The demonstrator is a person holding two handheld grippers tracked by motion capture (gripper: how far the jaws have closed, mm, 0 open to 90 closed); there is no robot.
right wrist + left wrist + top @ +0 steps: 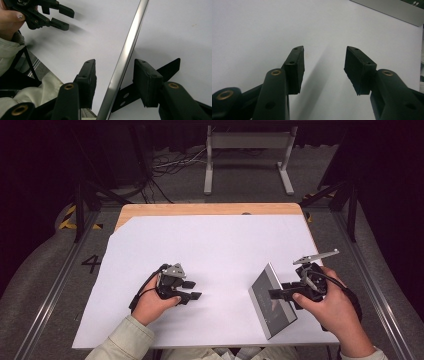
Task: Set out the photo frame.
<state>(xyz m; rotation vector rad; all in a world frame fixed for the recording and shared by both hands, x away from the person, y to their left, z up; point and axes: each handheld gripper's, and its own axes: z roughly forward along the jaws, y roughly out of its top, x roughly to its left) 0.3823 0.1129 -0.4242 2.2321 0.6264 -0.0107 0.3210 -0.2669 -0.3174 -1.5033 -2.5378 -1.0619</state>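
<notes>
Surface [210,245] is carrying a big white sheet, bare wood showing along the far edge. Only one object on it: a flat silver-edged tablet [272,301], sitting near the person's right hand, tilted up on one side rather than lying flat

Right gripper [272,294] is reaching over the tablet's right edge. In the right gripper view the thin metal edge [122,60] is running up between the two pads [86,82], with daylight showing on both sides of it, so jaws are standing apart around the edge and not clamping it. Can't tell what's propping the tablet at that angle, possibly the lower jaw underneath

Left gripper [192,290] is resting on the sheet well apart from the tablet, pointing roughly toward it. Jaws apart, nothing but white sheet between the pads [295,67]; a corner of the tablet [387,10] is visible far off at the top right of that view

Progress call: early. Right side is lined up on the edge but the squeeze isn't made. Left is idling, not engaged. Left to do, as I'm reading it: close on the edge, then lift or move the tablet, likely with left coming in to support
</notes>
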